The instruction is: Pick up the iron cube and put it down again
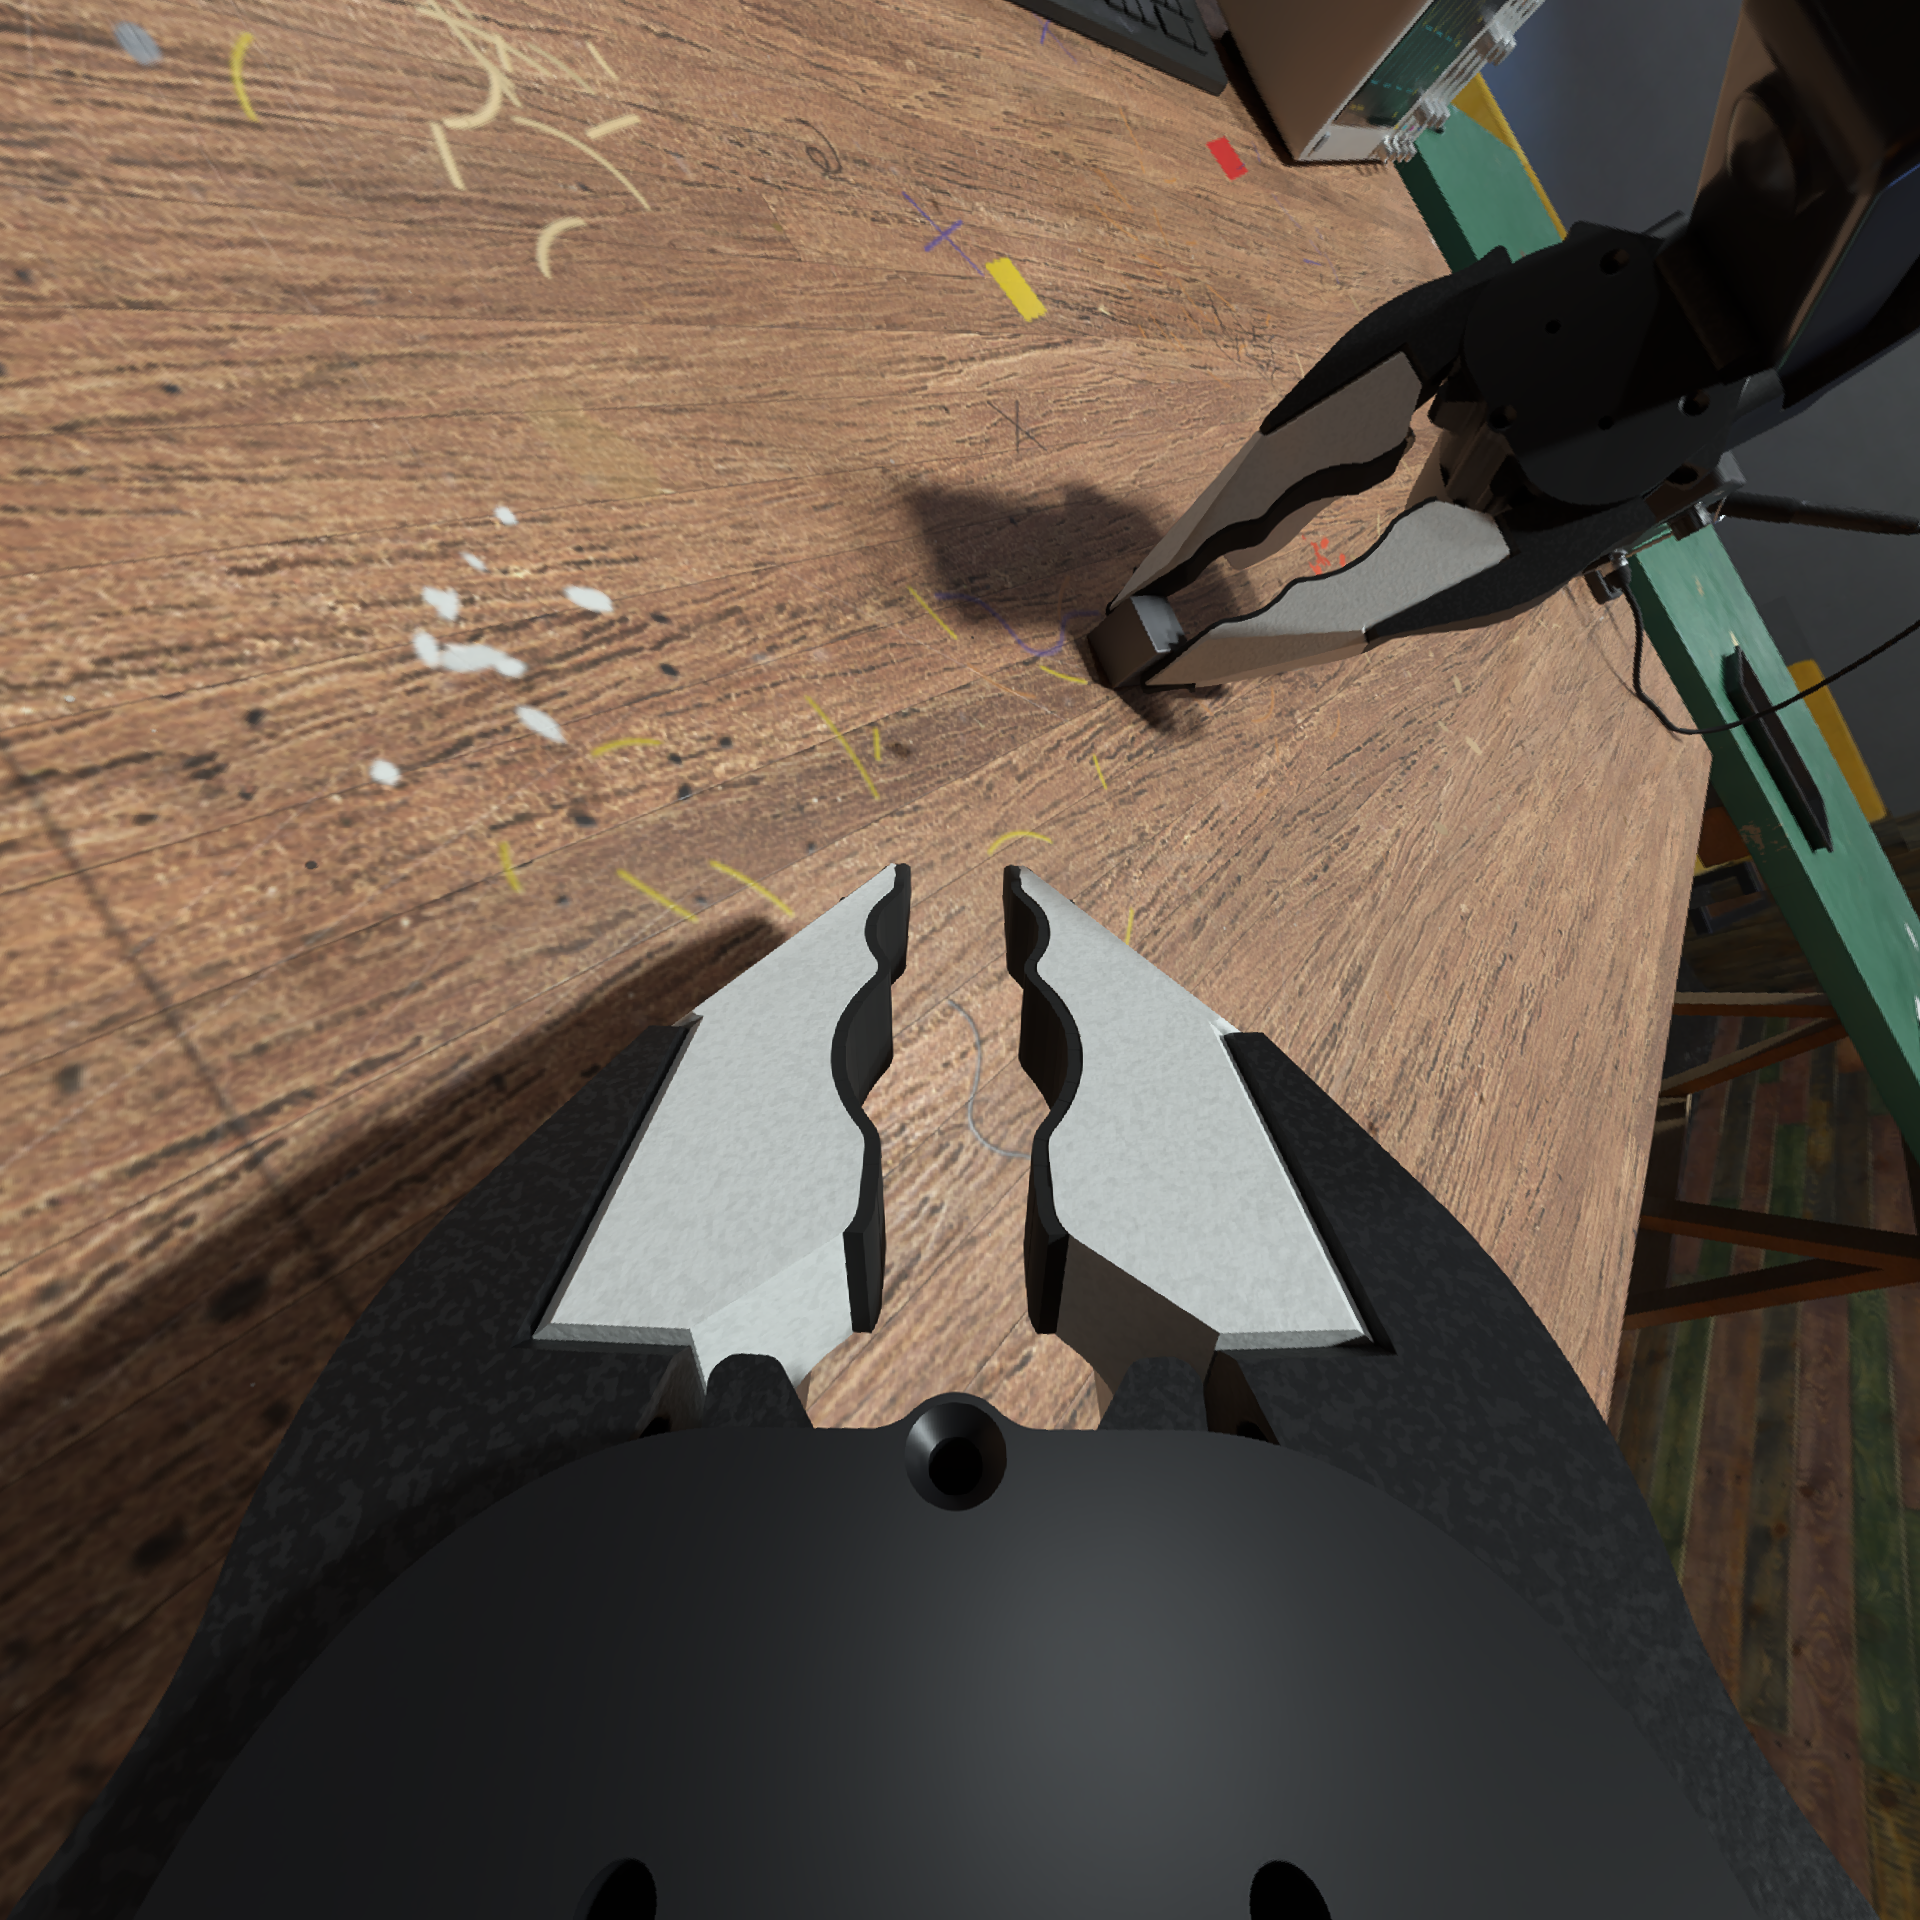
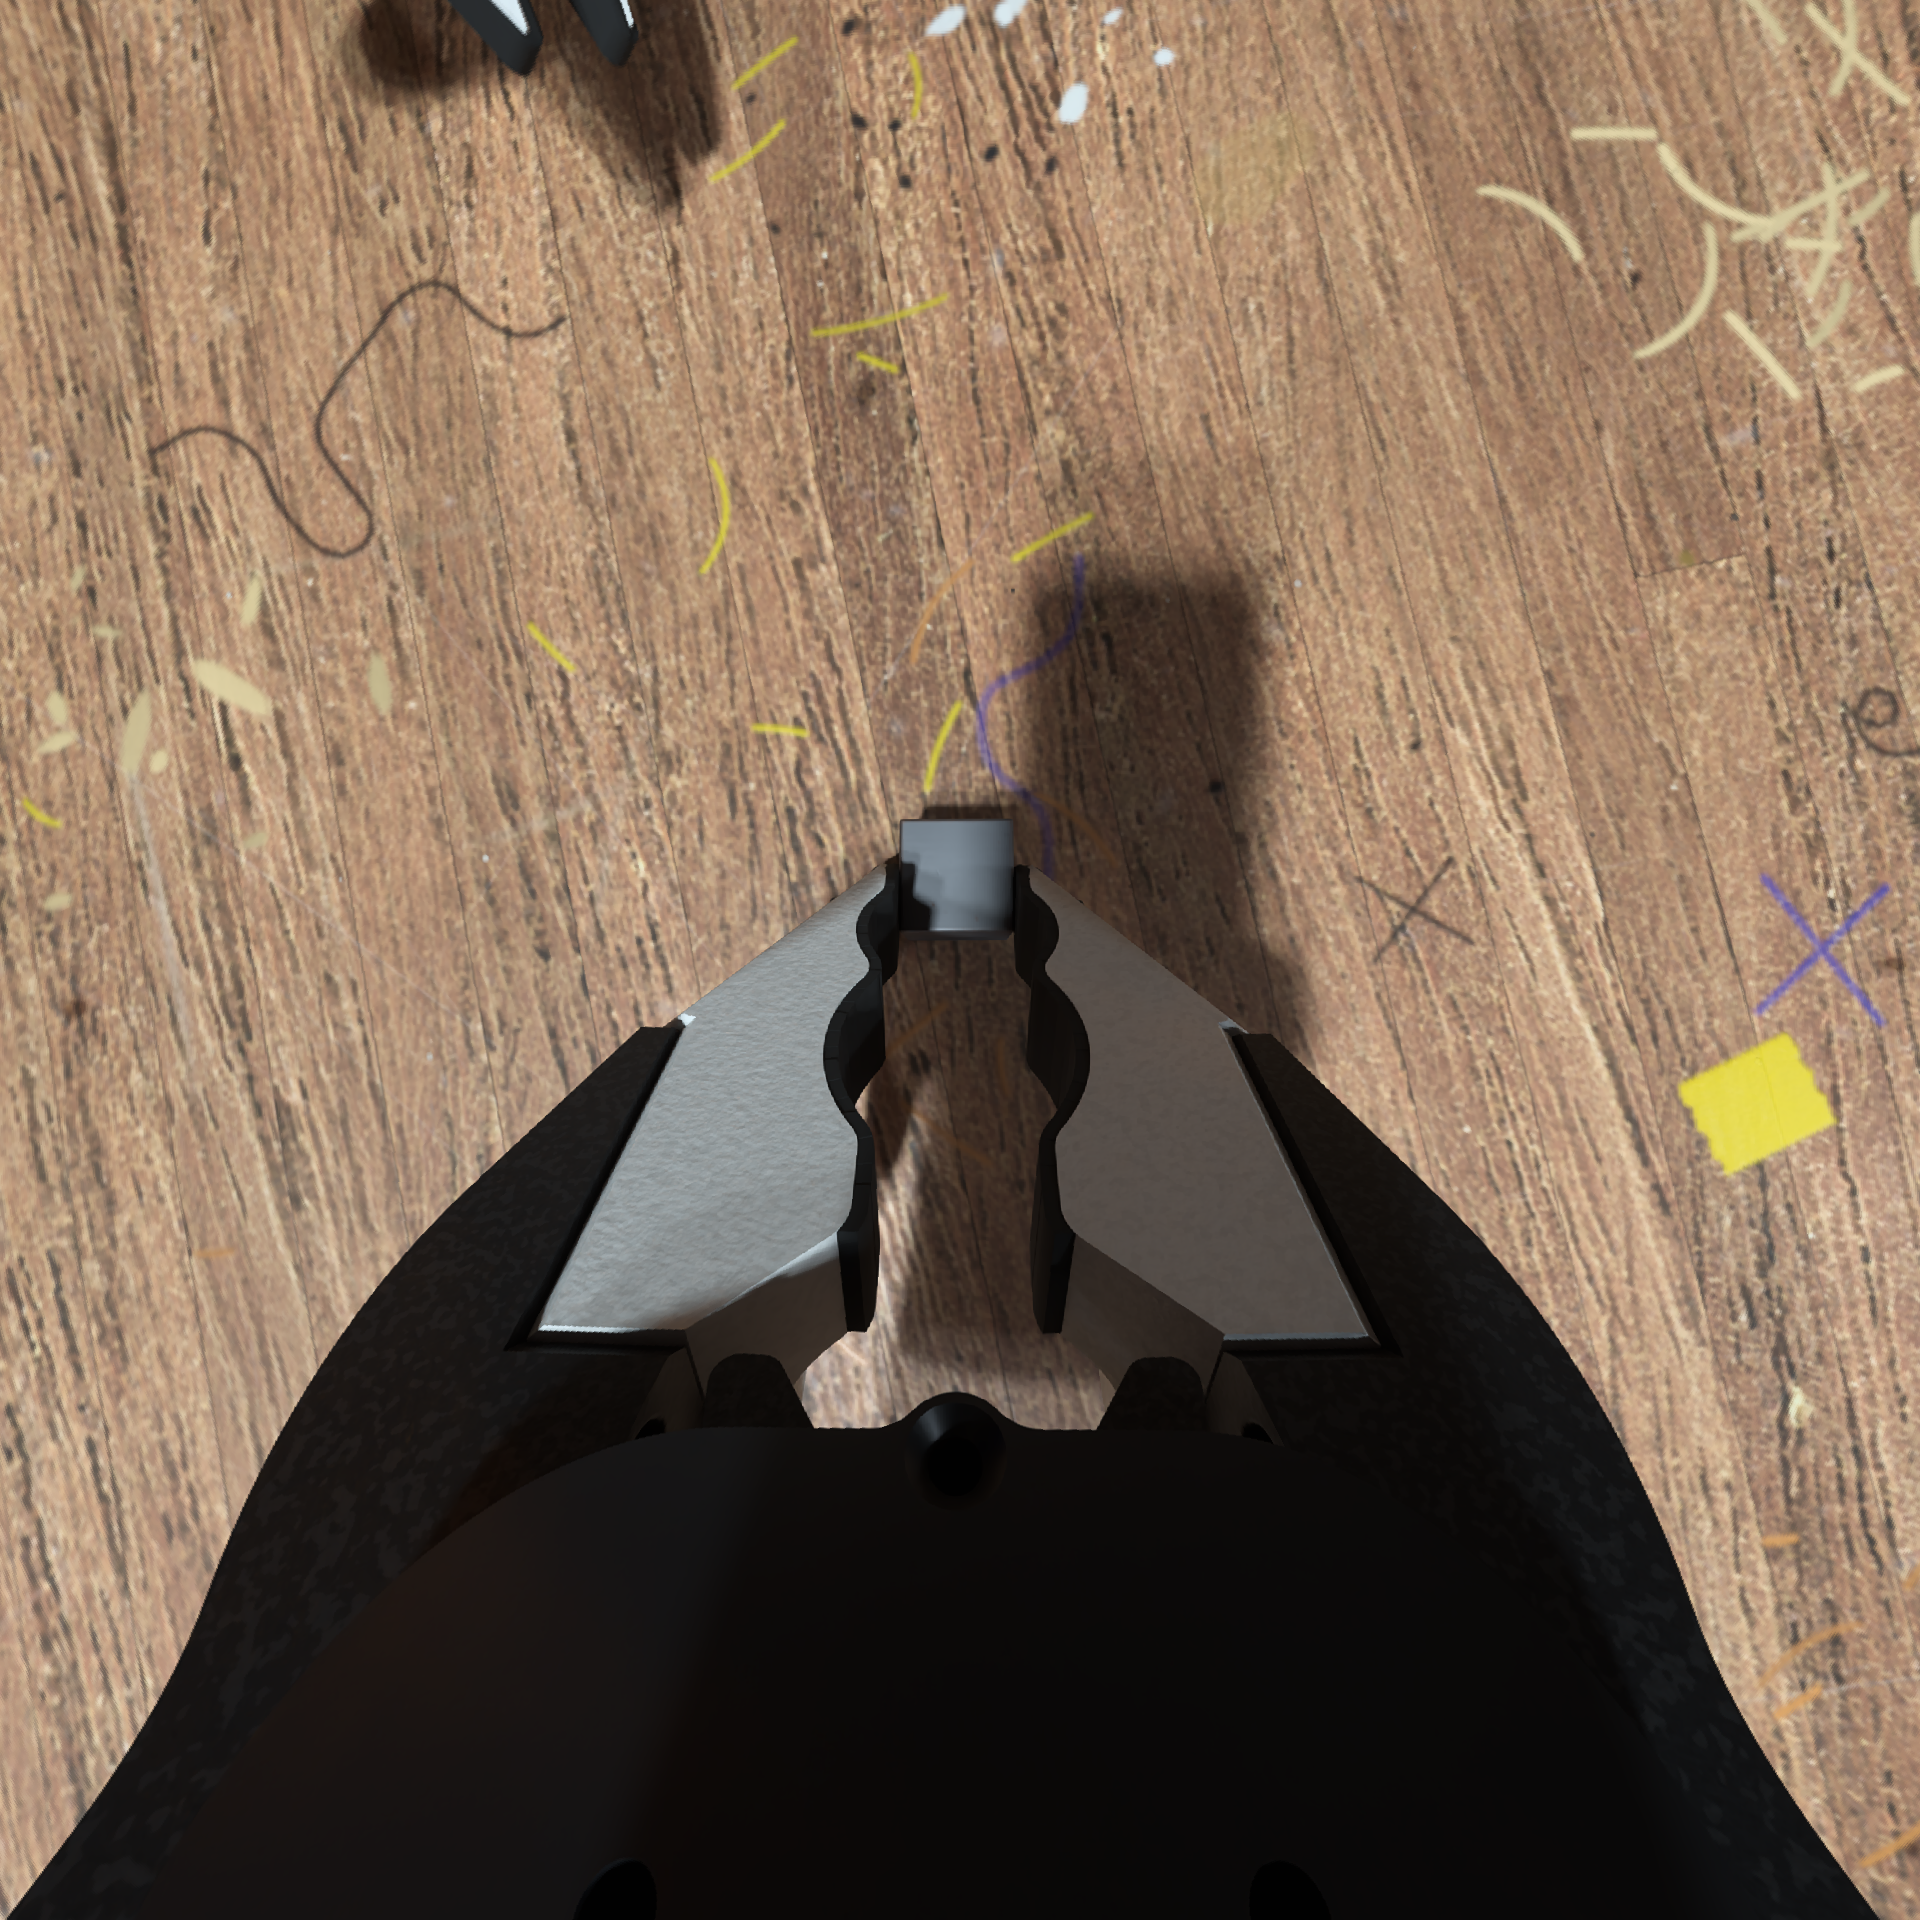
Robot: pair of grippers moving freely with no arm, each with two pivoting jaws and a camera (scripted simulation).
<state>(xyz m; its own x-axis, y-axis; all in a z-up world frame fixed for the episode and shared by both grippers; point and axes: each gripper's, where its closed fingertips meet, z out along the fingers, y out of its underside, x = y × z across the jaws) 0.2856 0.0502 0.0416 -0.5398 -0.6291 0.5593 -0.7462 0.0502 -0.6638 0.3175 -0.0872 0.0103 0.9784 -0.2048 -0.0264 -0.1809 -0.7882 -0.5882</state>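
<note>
The iron cube [image 2: 956, 862] is small, grey and dark-sided, and sits at the surface of the wooden table [image 2: 416, 935]. My right gripper [image 2: 956, 896] is shut on it, one fingertip on each side. In the left wrist view the cube [image 1: 1130, 636] shows between the right gripper's [image 1: 1138, 646] tips, which slant down to the table at the right. My left gripper [image 1: 956, 883] hovers above the table, a little way from the cube, with a narrow gap between its fingers and nothing in them. Its tips [image 2: 566, 31] show at the top of the right wrist view.
The table's green edge [image 1: 1714, 644] runs along the right, with floor beyond it. A black keyboard [image 1: 1143, 31] and a brown box [image 1: 1320, 73] stand at the far end. Flat marks, yellow tape [image 2: 1756, 1101] and a red scrap [image 1: 1226, 158] lie on the wood.
</note>
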